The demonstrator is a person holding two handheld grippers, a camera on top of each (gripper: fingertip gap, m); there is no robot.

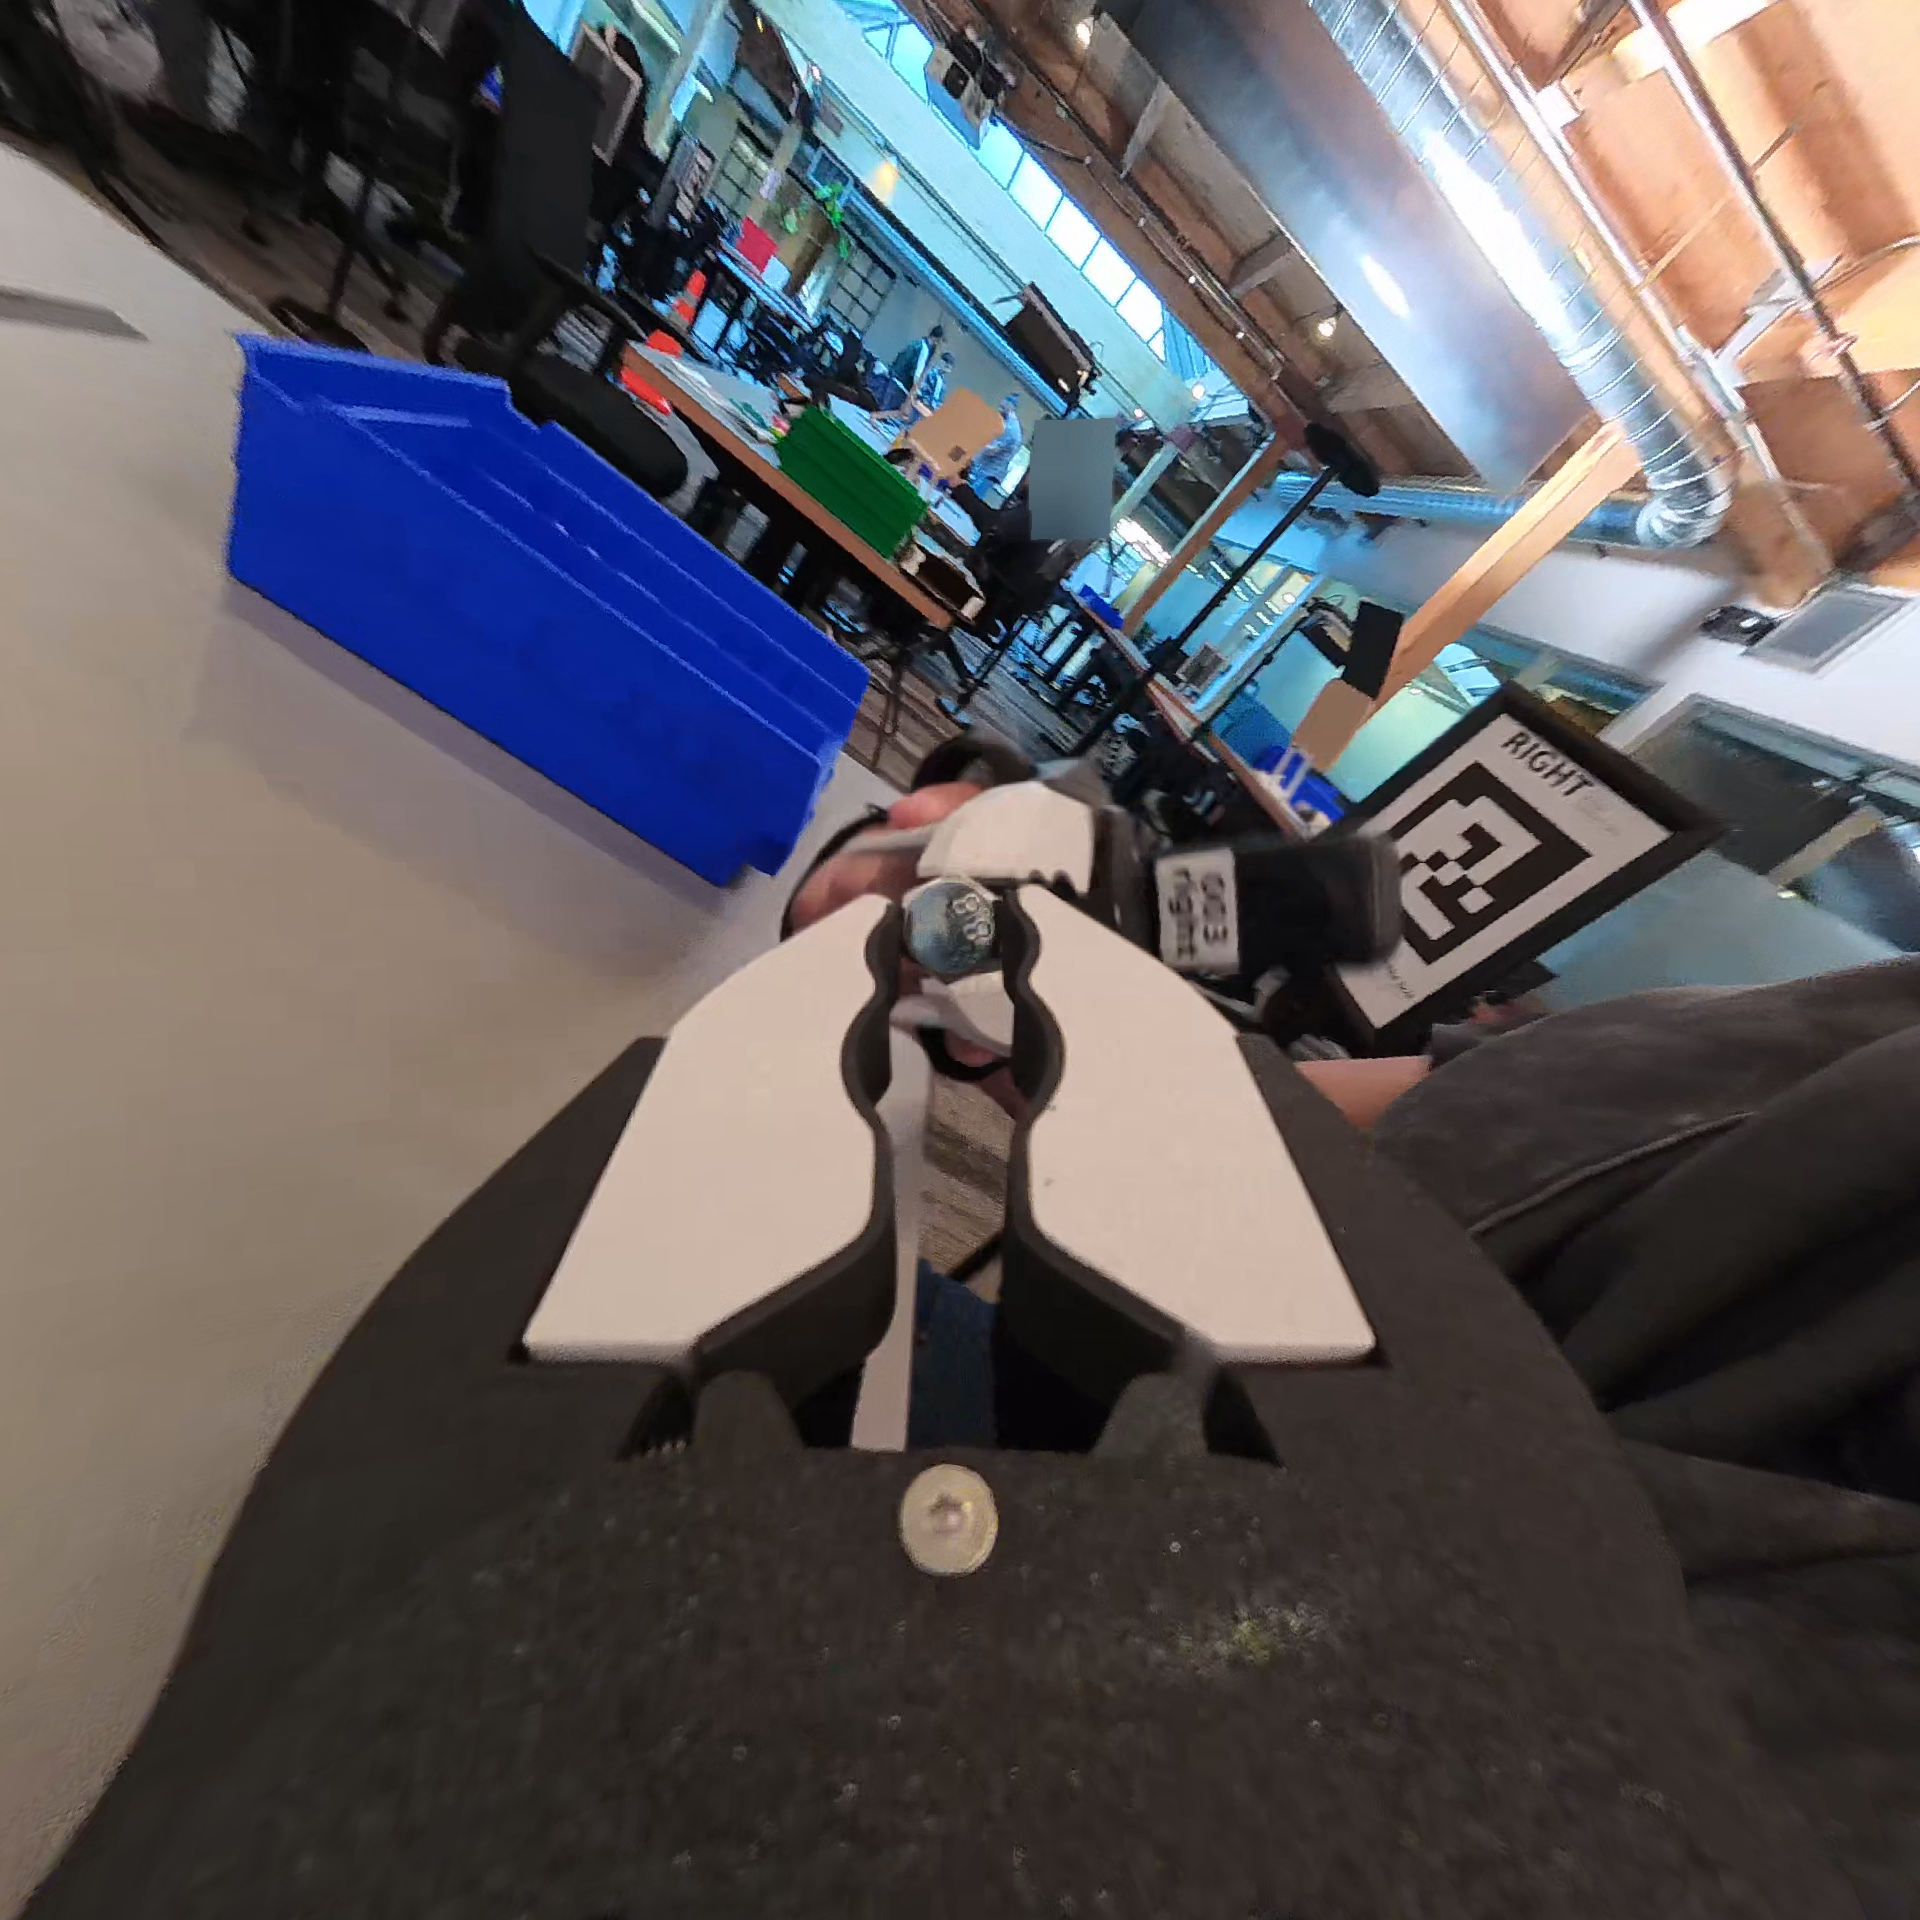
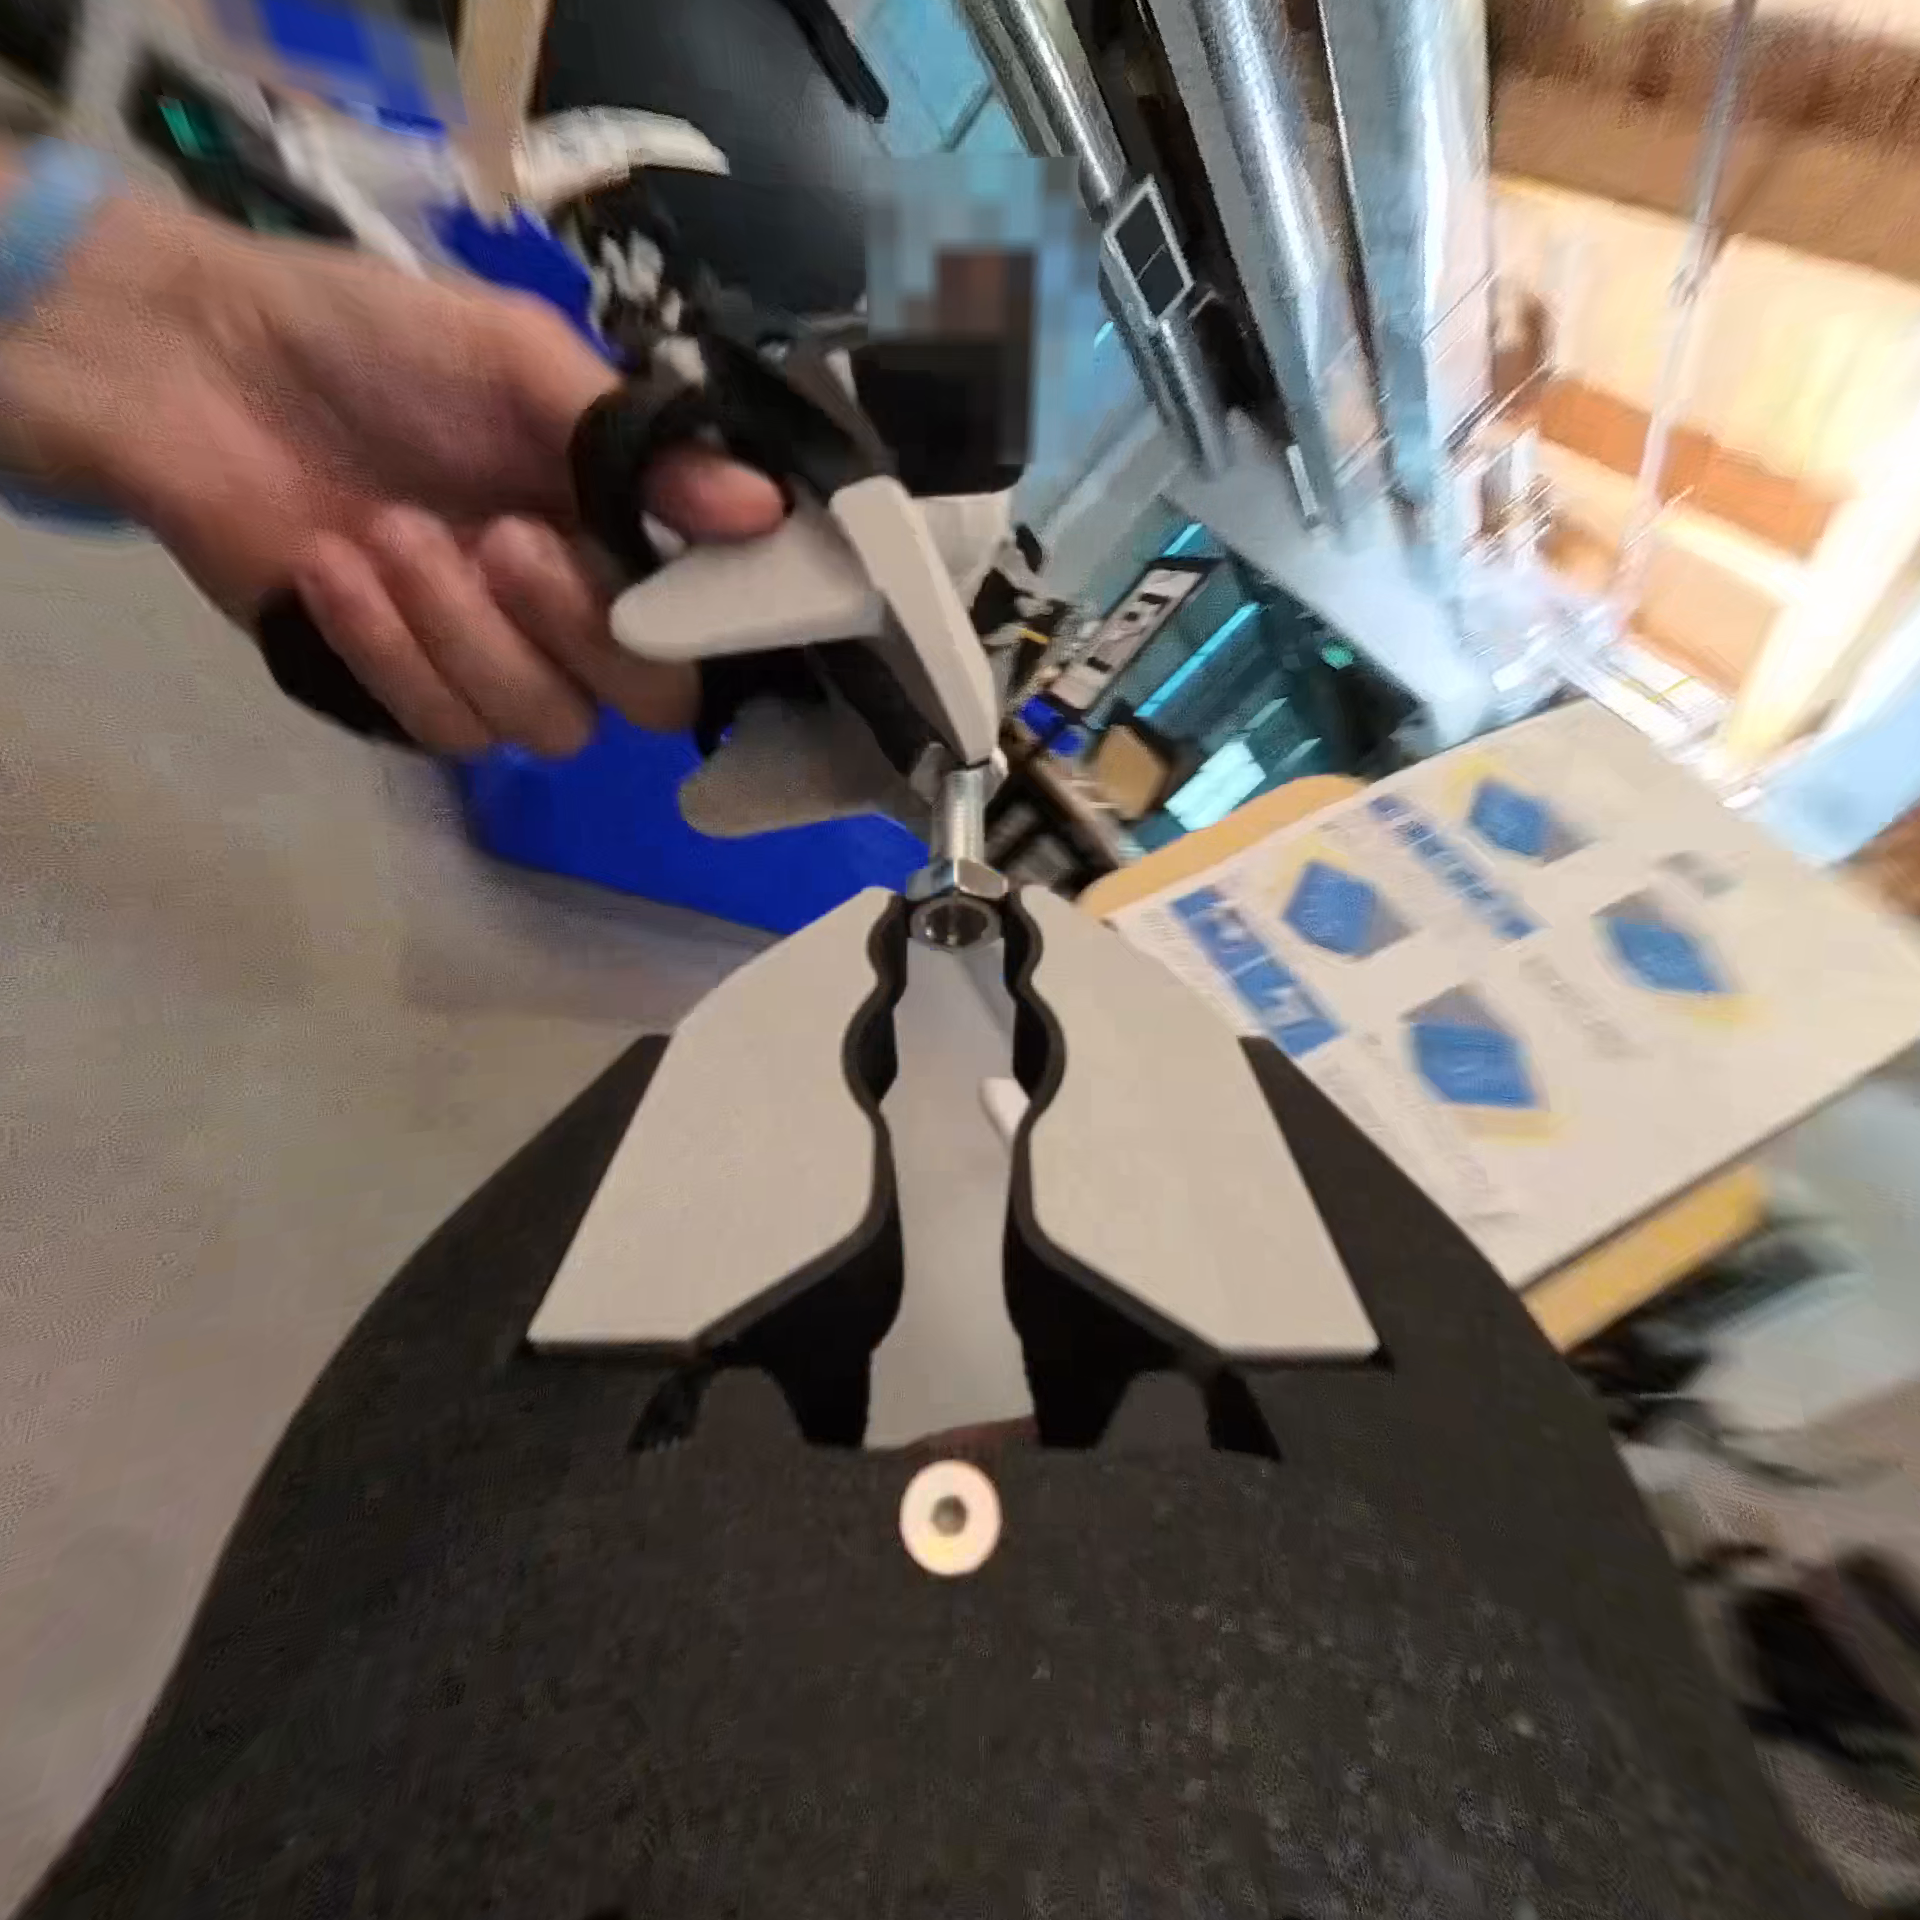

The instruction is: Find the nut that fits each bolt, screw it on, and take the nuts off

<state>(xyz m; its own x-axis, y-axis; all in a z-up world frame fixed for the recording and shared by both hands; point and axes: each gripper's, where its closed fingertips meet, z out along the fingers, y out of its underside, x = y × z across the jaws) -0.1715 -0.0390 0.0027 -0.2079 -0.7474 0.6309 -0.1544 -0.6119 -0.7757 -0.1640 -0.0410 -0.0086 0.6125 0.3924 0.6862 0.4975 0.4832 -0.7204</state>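
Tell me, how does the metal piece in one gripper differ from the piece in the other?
The left gripper clamps the bolt by its solid hexagonal head; the right gripper clamps the nut, a short hexagon with a hole through it. The bolt has a long threaded shank; the nut sits on that shank. Both are shiny silver metal.

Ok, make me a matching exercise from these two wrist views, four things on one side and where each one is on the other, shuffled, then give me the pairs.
Things:
1. bolt
2. nut
3. blue bin
4. printed sheet

Places:
A. at the tips of the right tongs
B. head clamped in the left tongs
C. lying on a board, right of the right tongs
D. on the grey table, behind the tongs

Pairs: 1-B, 2-A, 3-D, 4-C
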